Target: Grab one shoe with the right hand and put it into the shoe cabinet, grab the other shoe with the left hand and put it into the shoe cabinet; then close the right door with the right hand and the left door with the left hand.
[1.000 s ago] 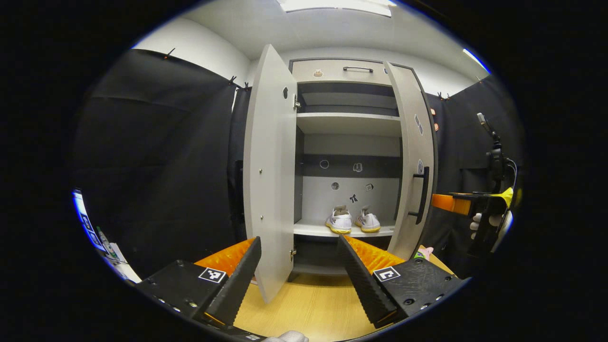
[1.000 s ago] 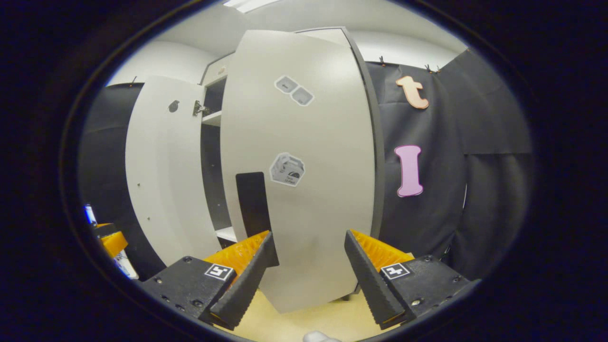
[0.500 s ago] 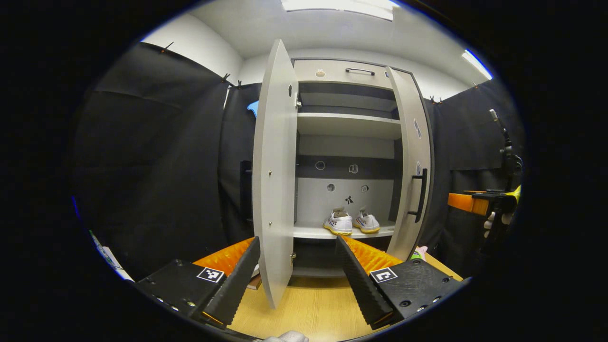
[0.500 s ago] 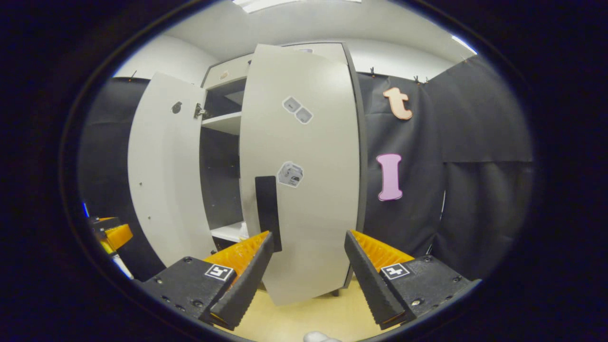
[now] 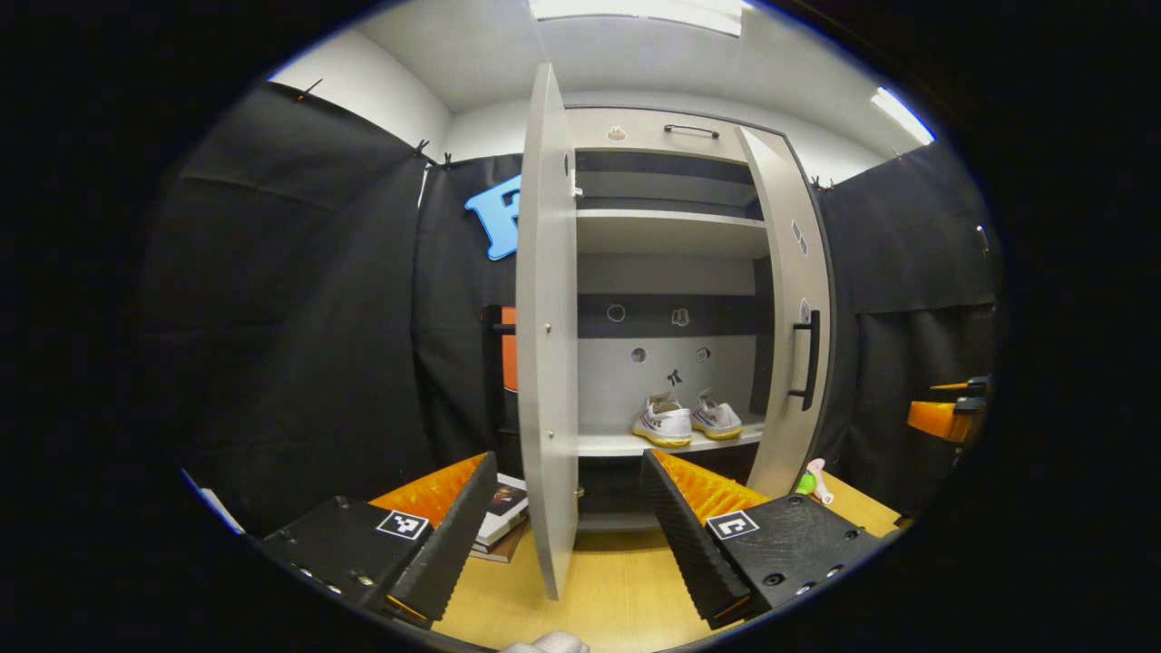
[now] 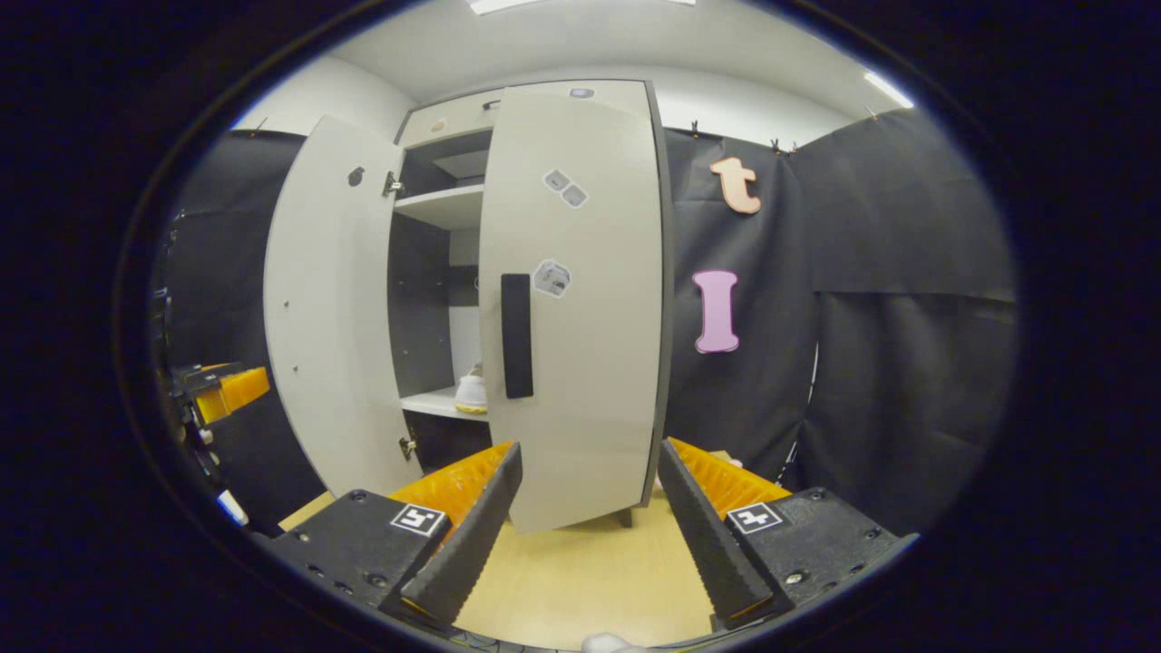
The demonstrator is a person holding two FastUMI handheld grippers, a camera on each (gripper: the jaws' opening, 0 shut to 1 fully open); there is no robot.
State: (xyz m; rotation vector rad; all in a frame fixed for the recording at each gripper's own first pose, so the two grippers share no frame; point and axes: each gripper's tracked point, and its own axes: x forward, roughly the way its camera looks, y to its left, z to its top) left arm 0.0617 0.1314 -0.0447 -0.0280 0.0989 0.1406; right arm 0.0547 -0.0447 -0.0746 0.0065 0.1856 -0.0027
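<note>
While both doors stand ajar, the pair of shoes sits side by side on the lower shelf inside the shoe cabinet (image 5: 671,136).

Seen from the left gripper view, the left door (image 5: 547,345) stands nearly edge-on, swung well out, with a stack of books (image 5: 502,508) on the table (image 5: 617,589) just beside its foot. Past it, the left shoe (image 5: 663,423) and the right shoe (image 5: 717,417) rest upright on the shelf (image 5: 626,445), heels toward the camera, long axes running into the cabinet, close together. The shelf above them is bare. The right door (image 5: 789,317) hangs partly closed, its dark handle (image 5: 810,359) facing inward. The left tongs (image 5: 567,531) are spread wide, holding nothing, one finger on each side of the left door's edge. The right tongs (image 6: 588,526) are likewise wide apart and free, just short of the right door's outer face.
</note>
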